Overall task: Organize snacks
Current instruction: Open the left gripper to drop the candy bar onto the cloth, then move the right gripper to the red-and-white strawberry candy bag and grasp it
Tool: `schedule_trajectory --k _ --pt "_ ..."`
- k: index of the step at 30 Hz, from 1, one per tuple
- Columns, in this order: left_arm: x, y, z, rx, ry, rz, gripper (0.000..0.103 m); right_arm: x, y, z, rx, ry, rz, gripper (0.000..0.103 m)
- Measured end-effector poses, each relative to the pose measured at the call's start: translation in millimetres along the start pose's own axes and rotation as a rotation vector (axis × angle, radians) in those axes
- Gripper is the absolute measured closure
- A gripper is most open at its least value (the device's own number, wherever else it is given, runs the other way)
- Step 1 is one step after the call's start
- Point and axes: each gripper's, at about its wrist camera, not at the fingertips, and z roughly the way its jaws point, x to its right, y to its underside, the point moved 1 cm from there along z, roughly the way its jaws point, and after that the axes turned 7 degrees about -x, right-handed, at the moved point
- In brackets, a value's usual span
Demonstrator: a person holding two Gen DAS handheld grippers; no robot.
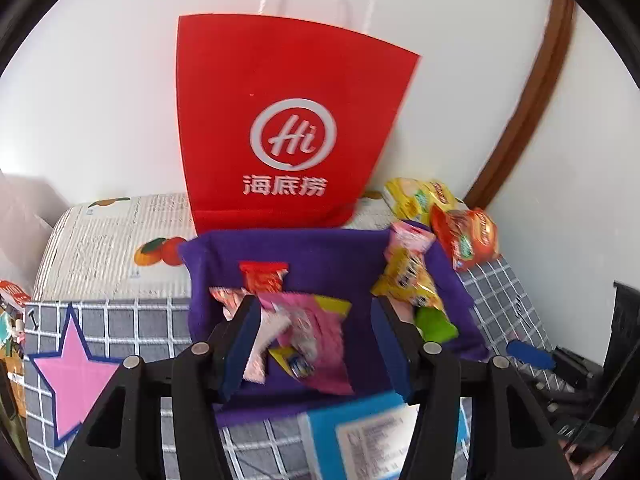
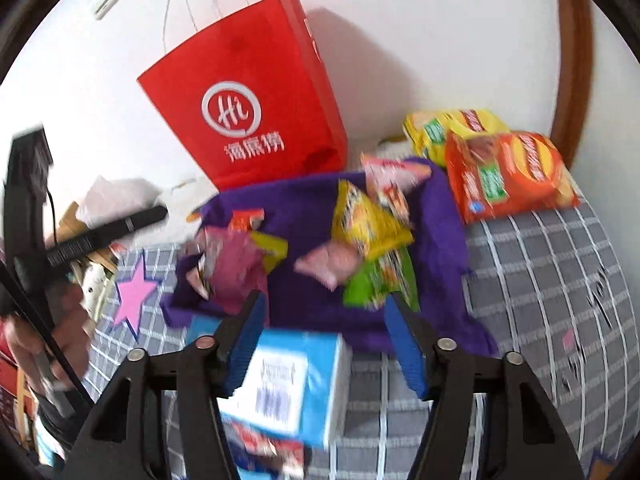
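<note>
Both hover by the purple bin (image 1: pixel 320 248): my left gripper (image 1: pixel 316 344) part-open, empty above it; right gripper (image 2: pixel 324 344) part-open over the blue box (image 2: pixel 296 384), not gripping.

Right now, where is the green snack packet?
In the purple bin, toward its right side, the green snack packet lies under the yellow packet in the right wrist view.

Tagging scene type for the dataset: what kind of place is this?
Probably a home room, with a table used as a snack-sorting spot. Cues: a grey white-checked tablecloth, a red paper carrier bag with string handles against a plain white wall, and a purple fabric bin of loose snack packets.
</note>
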Motion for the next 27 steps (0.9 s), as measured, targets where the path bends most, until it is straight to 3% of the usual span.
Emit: schedule_trajectory --k 5,9,12,21,27 --pt "6.5 35.3 -11.7 -0.029 -0.009 0.023 0.048 -0.7 48.4 -1.5 -0.006 -0.024 0.034 0.058" --pt "0.8 64.4 -26.9 -0.045 -0.021 0.025 0.048 -6.6 85.6 14.9 -0.063 -0.063 0.078 0.059" --pt "-4.0 83.9 -38.8 -0.047 -0.028 0.036 0.048 -19.6 104.3 21.7 -0.062 -0.044 0.070 0.059" --pt "-25.8 130.5 -41.8 -0.083 -0.052 0.028 0.048 -29.2 125.3 44.4 -0.042 0.042 0.079 0.059" --pt "-31.4 147.6 -36.2 -0.108 -0.051 0.039 0.048 -33.2 130.4 54.2 -0.053 0.009 0.097 0.059"
